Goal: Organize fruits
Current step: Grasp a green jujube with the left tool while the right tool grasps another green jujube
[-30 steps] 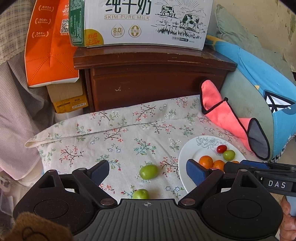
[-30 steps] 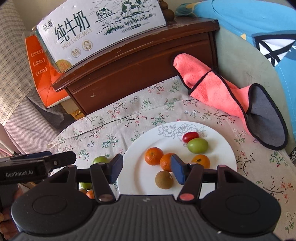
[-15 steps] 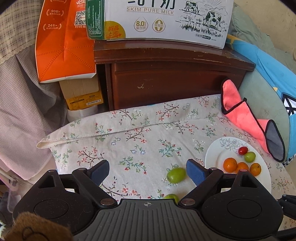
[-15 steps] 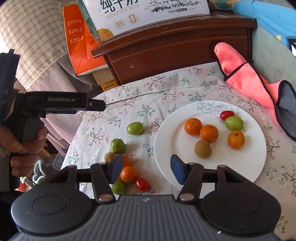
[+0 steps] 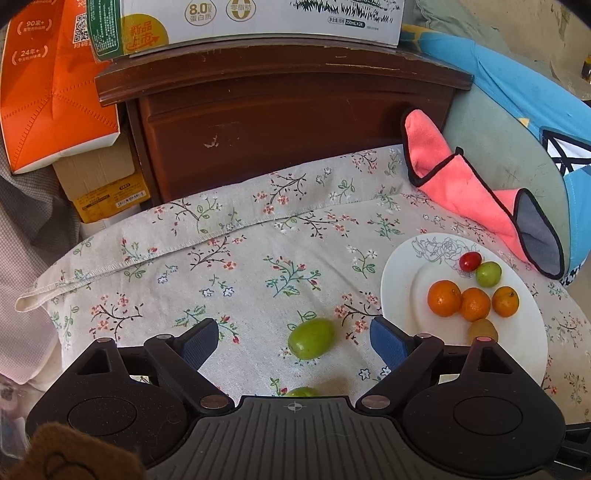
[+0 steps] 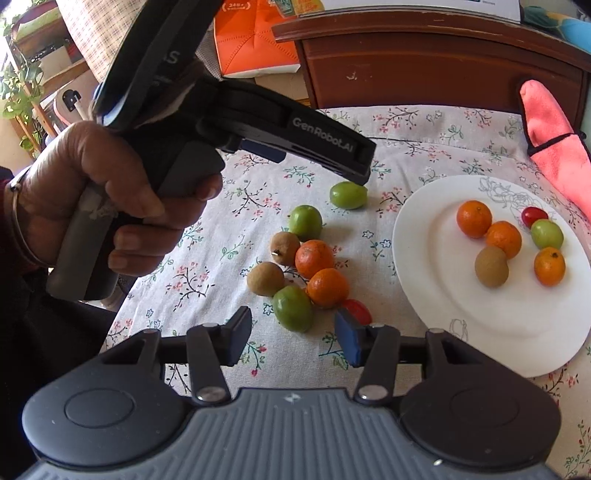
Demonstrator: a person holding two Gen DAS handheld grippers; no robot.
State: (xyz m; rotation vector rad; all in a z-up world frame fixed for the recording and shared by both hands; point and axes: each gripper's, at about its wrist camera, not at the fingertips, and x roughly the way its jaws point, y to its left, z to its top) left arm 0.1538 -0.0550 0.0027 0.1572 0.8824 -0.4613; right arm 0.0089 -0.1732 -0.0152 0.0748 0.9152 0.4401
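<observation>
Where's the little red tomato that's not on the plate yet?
In the right wrist view the loose red tomato lies on the floral cloth, left of the white plate, just below an orange and beside the right gripper's blue pad.

Tablecloth (image 5: 236,266): woven cloth, matt, floral print, stitched hem showing at ten o'clock.
Plate (image 6: 436,295): glazed white ceramic, smooth, glossy, a fine line drawing on the rim.
Oranges (image 6: 474,218): dimpled peel with a soft sheen.
Green fruit (image 5: 311,338): smooth, waxy skin, faint shine.
Brown fruit (image 6: 491,266): dull, rough-looking skin.
Cherry tomato (image 5: 470,260): taut and glossy.
Cabinet (image 5: 288,122): dark varnished wood, scuffed, chipped near the drawer front.
Pink towel (image 5: 465,192): fluffy matt cloth, black binding, grey reverse.
Milk carton box (image 5: 258,18): printed cardboard, slight sheen.
Left tool (image 5: 293,341): matt black plastic, ribbed grey body, textured blue pads, metal pivot pins.
</observation>
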